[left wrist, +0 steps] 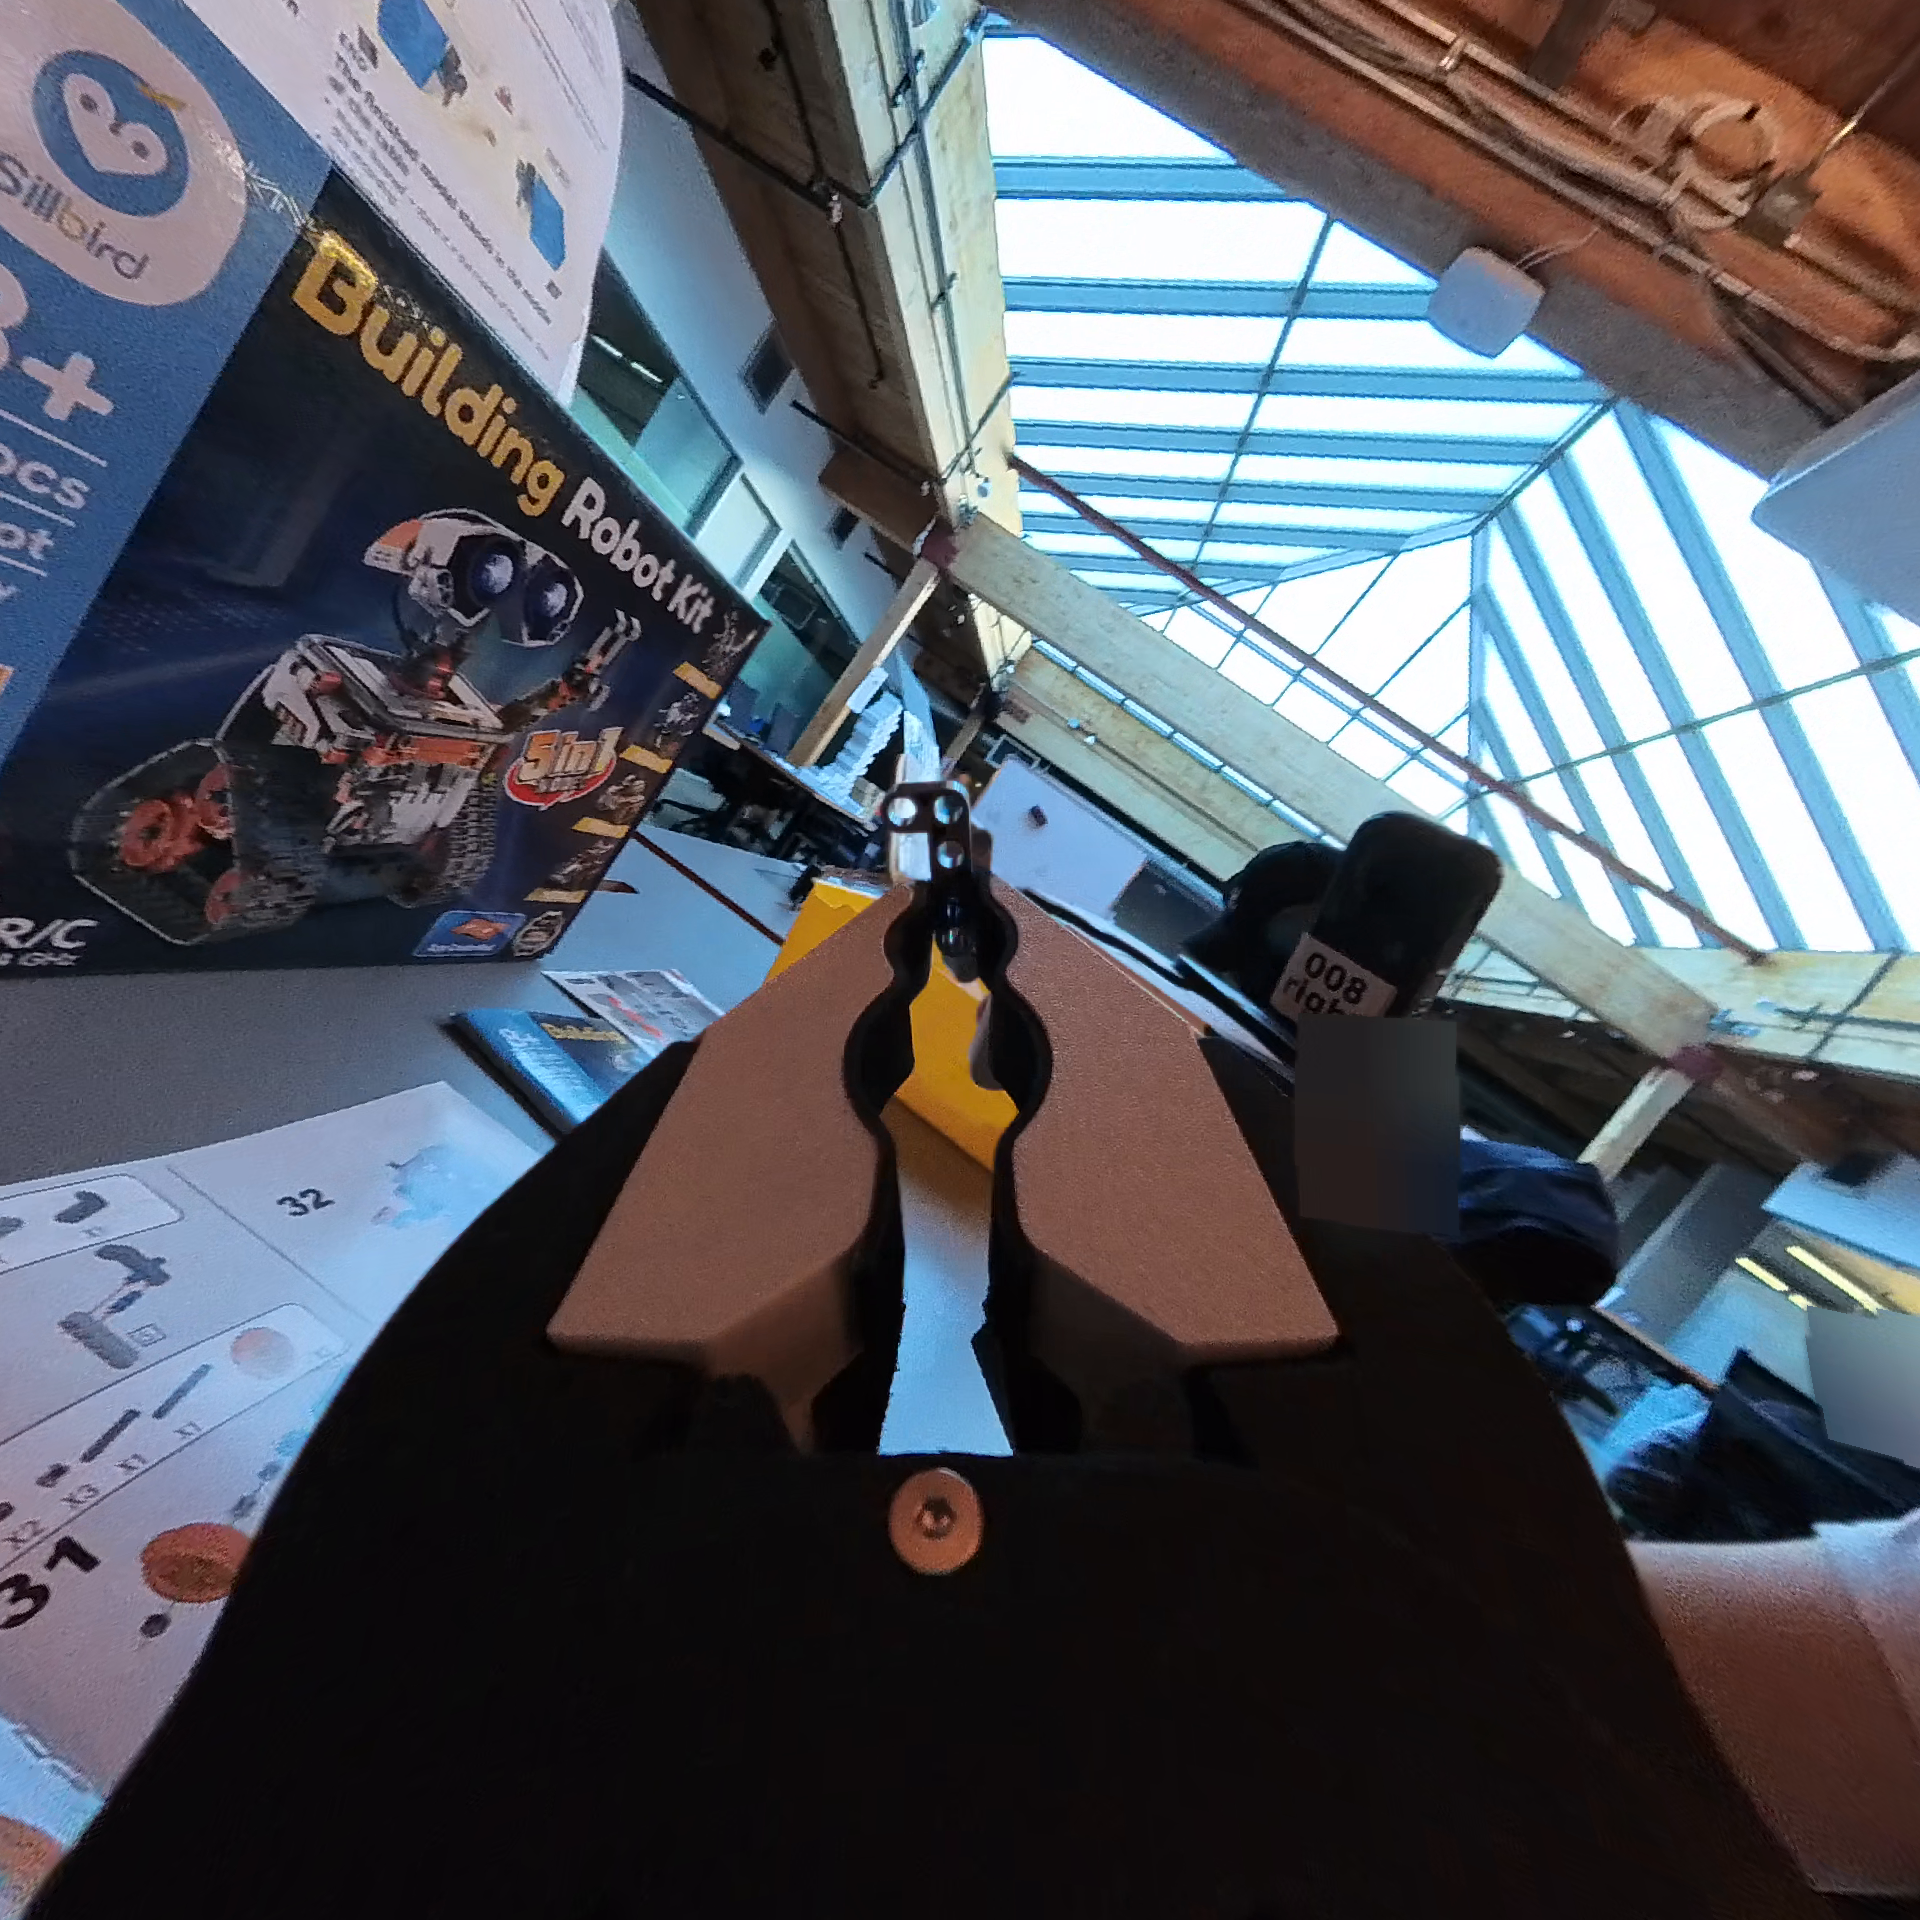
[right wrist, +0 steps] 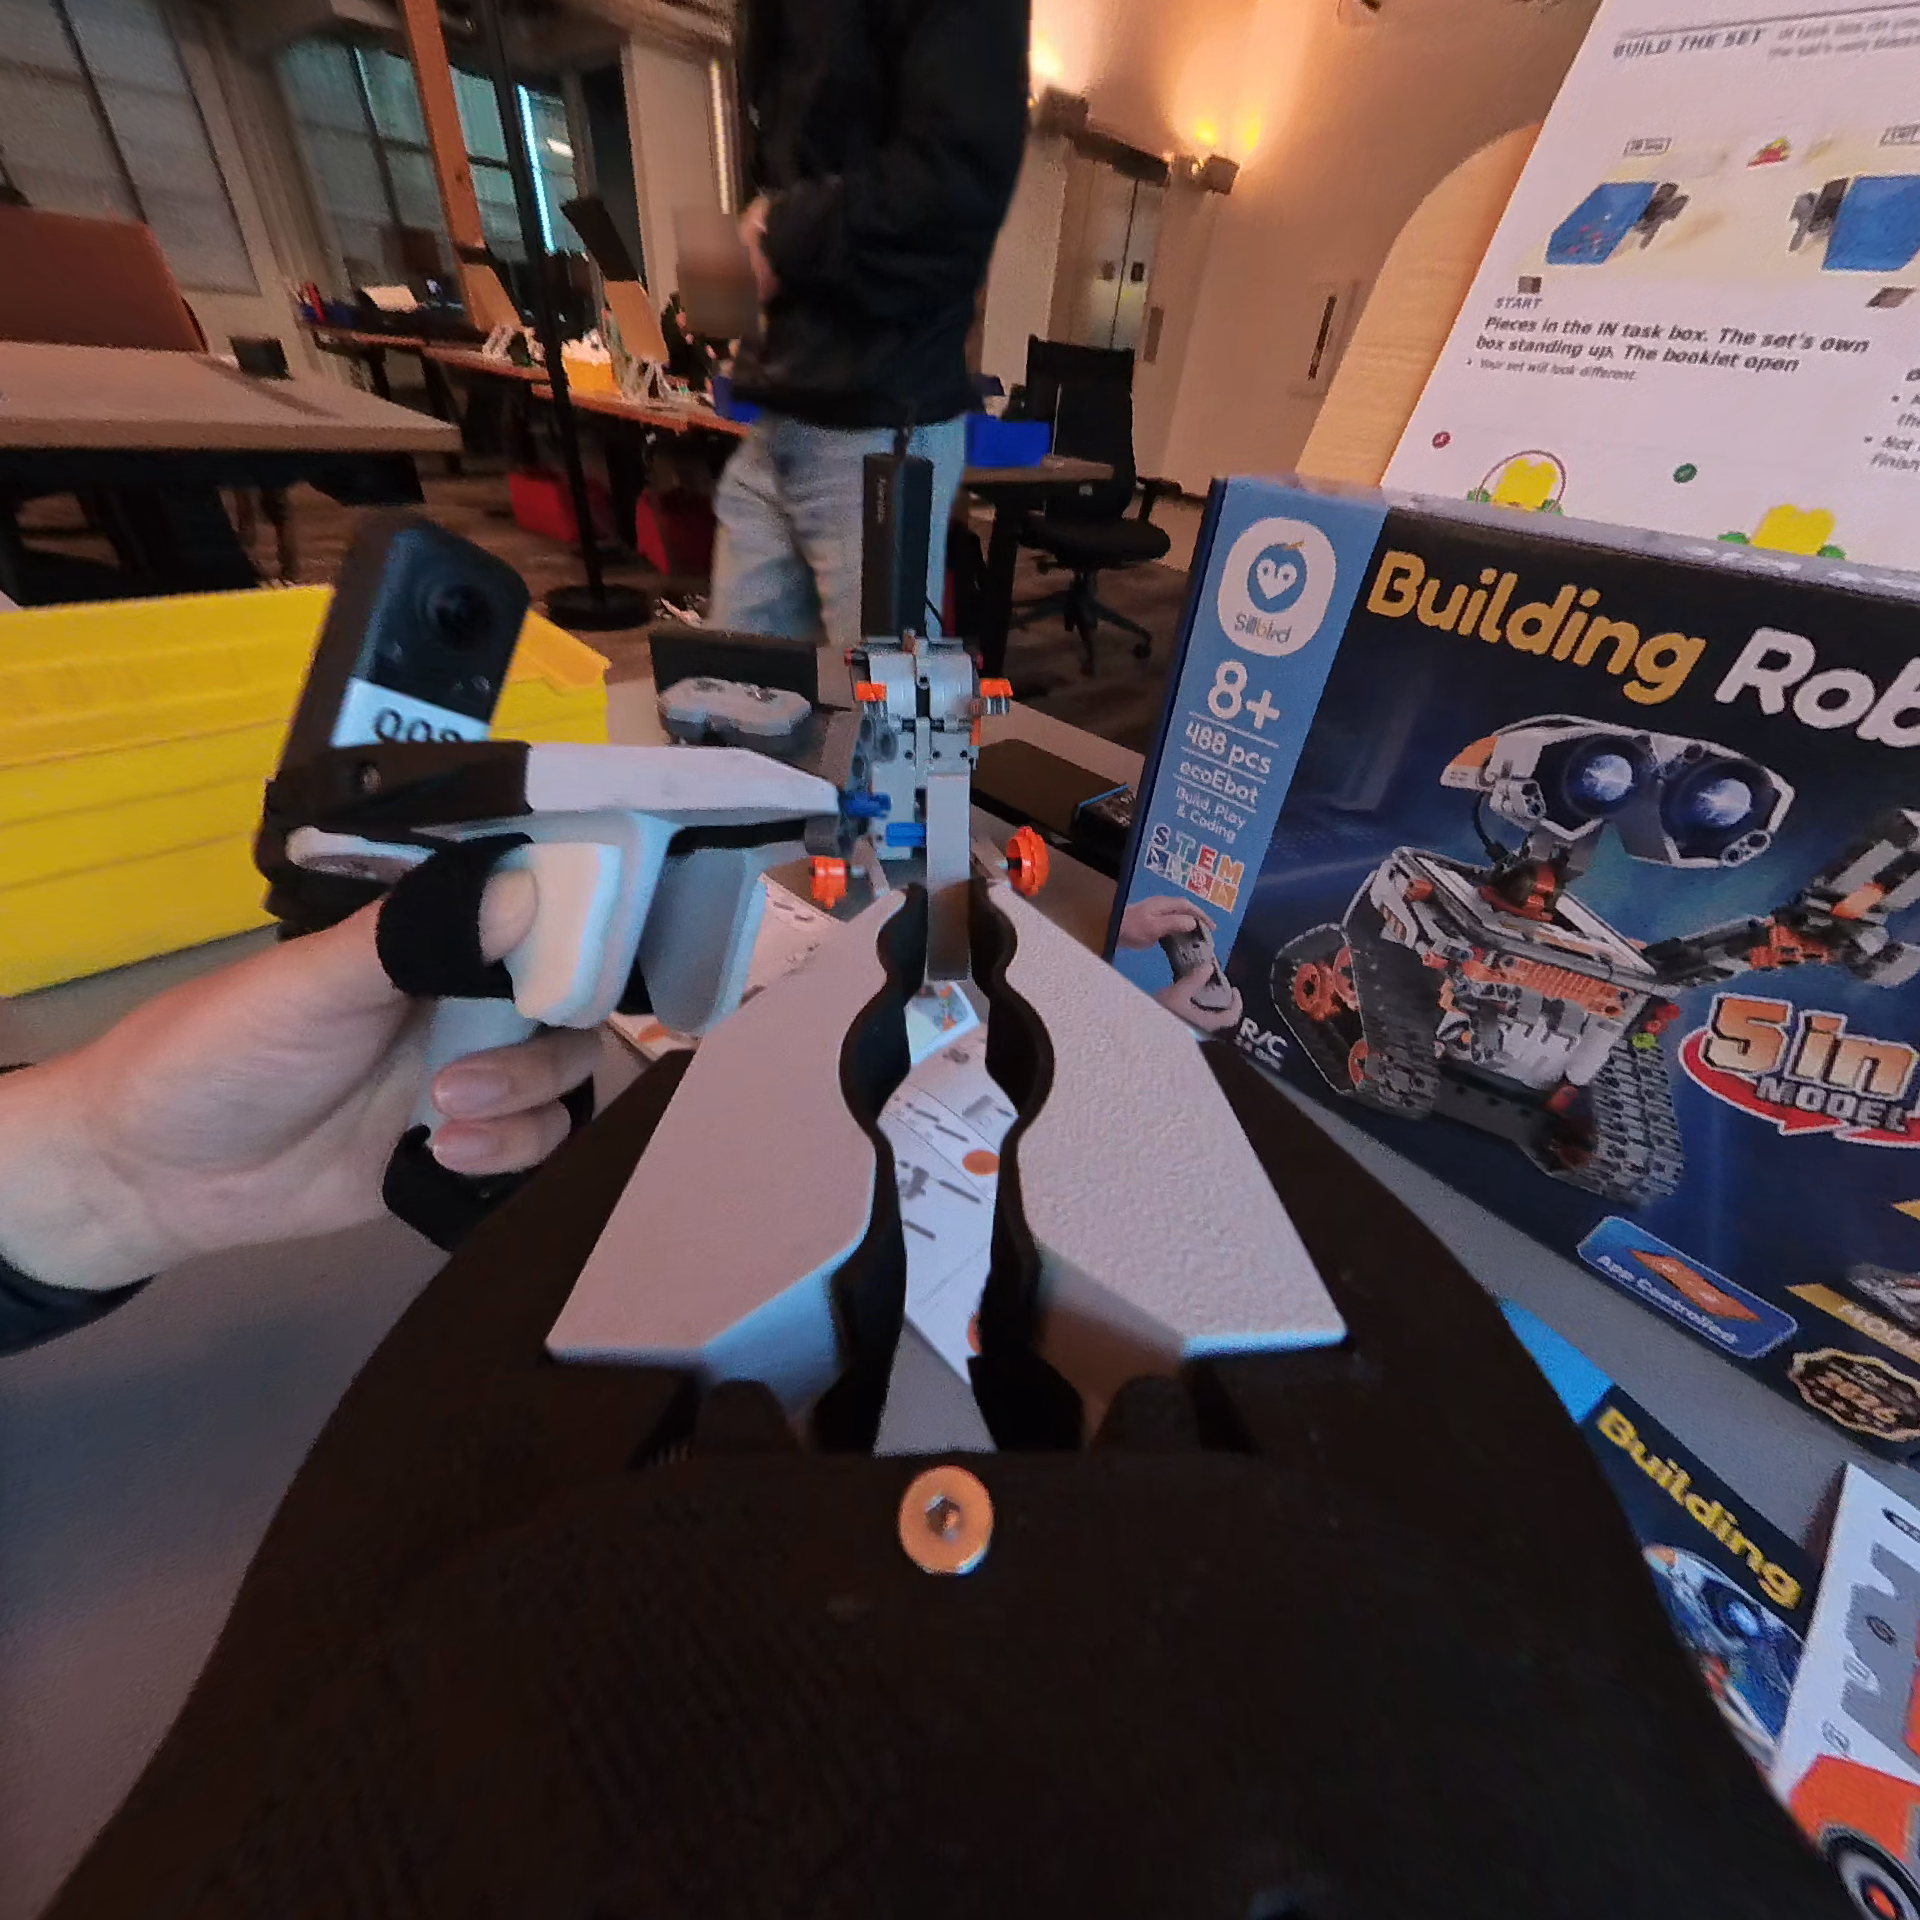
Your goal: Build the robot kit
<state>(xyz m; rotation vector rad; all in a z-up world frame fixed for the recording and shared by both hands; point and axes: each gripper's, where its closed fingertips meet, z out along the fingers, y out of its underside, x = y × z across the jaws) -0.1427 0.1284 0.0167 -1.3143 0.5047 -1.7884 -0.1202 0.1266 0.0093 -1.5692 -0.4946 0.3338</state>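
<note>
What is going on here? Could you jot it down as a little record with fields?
Setting: grey table in a workshop
Left hand-held gripper: shut on a small grey beam
Right hand-held gripper: shut on the grey strip at the bottom of a brick model
Model: grey, with orange and blue pins
Nearby: kit box, open booklet, yellow bin
Background: a person standing
</note>
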